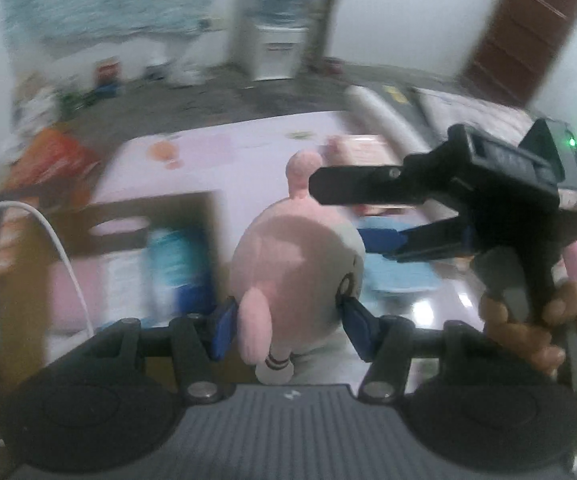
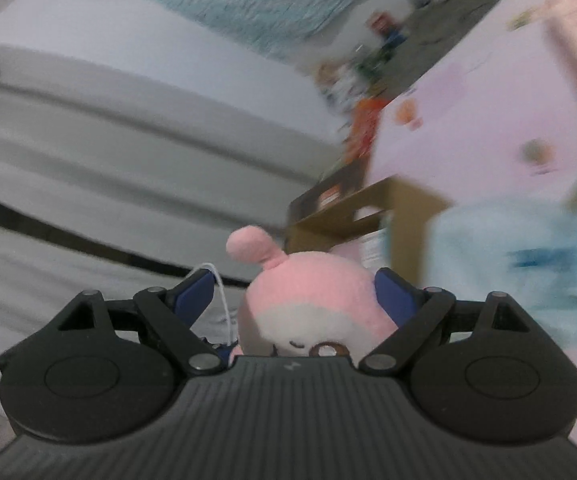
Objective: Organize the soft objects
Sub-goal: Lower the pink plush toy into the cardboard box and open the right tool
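A pink and white plush toy [image 1: 292,256] with a long ear hangs above the table, and my left gripper [image 1: 290,328] is shut on its body, a blue pad pressing each side. My right gripper [image 1: 340,214], held in a hand, comes in from the right with its jaws wide around the toy's head. In the right wrist view the plush toy [image 2: 312,288] sits between the fingers of my right gripper [image 2: 294,296]. The right pad is against it and the left pad stands clear, so this gripper is open. Both views are blurred by motion.
An open cardboard box [image 1: 148,240] with packets inside stands on the pink tablecloth [image 1: 216,164] to the left, also seen as the box [image 2: 368,216]. A light blue soft item [image 1: 400,276] lies on the table behind the toy. A white cable [image 1: 68,264] hangs at the left. The floor beyond is cluttered.
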The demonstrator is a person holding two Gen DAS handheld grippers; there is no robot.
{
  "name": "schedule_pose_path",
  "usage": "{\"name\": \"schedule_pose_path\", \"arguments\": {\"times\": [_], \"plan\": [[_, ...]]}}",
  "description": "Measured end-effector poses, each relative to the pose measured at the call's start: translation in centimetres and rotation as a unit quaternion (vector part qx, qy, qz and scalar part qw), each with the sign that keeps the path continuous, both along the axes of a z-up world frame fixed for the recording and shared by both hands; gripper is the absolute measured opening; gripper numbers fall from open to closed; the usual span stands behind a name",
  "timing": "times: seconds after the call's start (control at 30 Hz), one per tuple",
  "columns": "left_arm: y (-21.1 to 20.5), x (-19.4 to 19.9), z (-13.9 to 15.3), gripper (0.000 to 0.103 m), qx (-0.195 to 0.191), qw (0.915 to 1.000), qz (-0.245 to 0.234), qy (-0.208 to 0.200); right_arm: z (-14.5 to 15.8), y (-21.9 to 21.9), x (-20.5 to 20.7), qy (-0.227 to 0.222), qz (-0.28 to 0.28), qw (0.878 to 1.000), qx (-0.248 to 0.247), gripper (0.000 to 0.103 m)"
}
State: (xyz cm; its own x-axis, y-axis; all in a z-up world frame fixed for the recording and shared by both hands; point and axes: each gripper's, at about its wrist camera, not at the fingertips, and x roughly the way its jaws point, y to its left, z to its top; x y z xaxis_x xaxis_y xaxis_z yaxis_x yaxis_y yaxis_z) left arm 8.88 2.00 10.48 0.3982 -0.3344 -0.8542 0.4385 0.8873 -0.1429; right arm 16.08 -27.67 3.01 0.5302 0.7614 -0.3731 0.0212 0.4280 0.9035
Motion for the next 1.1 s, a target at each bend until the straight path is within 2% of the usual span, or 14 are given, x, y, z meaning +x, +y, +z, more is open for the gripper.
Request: {"name": "schedule_pose_path", "arguments": {"times": [0.07,0.2,0.33,0.4,0.47,0.53,0.63,0.73,0.83,0.93,1.0,1.1], "plan": [[3.2,1.0,-0.7,0.058,0.004,0.9995,0.027,0.012,-0.7,3.8,1.9,0.011,0.020,1.000,0.006,0.088],[8.4,3.1,-3.2,0.058,-0.008,0.9964,0.065,0.053,-3.6,11.0,5.0,0.081,0.066,0.994,-0.012,0.088],[13.0,5.8,-7.7,0.059,-0.051,0.9864,0.098,0.122,-6.4,15.8,6.1,0.158,0.098,0.980,-0.076,0.088],[14.6,6.2,-10.0,0.058,-0.057,0.9826,0.111,0.138,-7.5,17.4,6.3,0.186,0.102,0.970,-0.117,0.088],[15.3,7.3,-12.8,0.058,-0.040,0.9792,0.114,0.163,-8.0,18.9,6.7,0.193,0.104,0.961,-0.167,0.091],[16.1,8.1,-14.8,0.057,-0.037,0.9738,0.123,0.187,-7.5,20.4,7.0,0.169,0.121,0.959,-0.191,0.097],[16.9,8.6,-15.9,0.057,-0.027,0.9736,0.124,0.189,-7.3,22.2,7.9,0.164,0.132,0.945,-0.250,0.099],[17.5,8.5,-15.6,0.057,-0.035,0.9735,0.128,0.186,-6.9,22.5,7.8,0.165,0.134,0.944,-0.251,0.097],[17.4,8.2,-14.6,0.057,-0.030,0.9781,0.117,0.169,-6.4,22.3,7.7,0.165,0.131,0.944,-0.252,0.095],[15.8,8.4,-13.8,0.062,-0.020,0.9838,0.095,0.151,-5.9,21.6,7.6,0.161,0.116,0.951,-0.238,0.090],[14.7,8.0,-12.8,0.064,-0.001,0.9891,0.082,0.123,-5.8,21.4,7.9,0.150,0.099,0.958,-0.226,0.090],[12.8,7.8,-12.0,0.072,0.013,0.9941,0.063,0.087,-4.8,19.9,7.3,0.133,0.070,0.965,-0.213,0.088]]}}
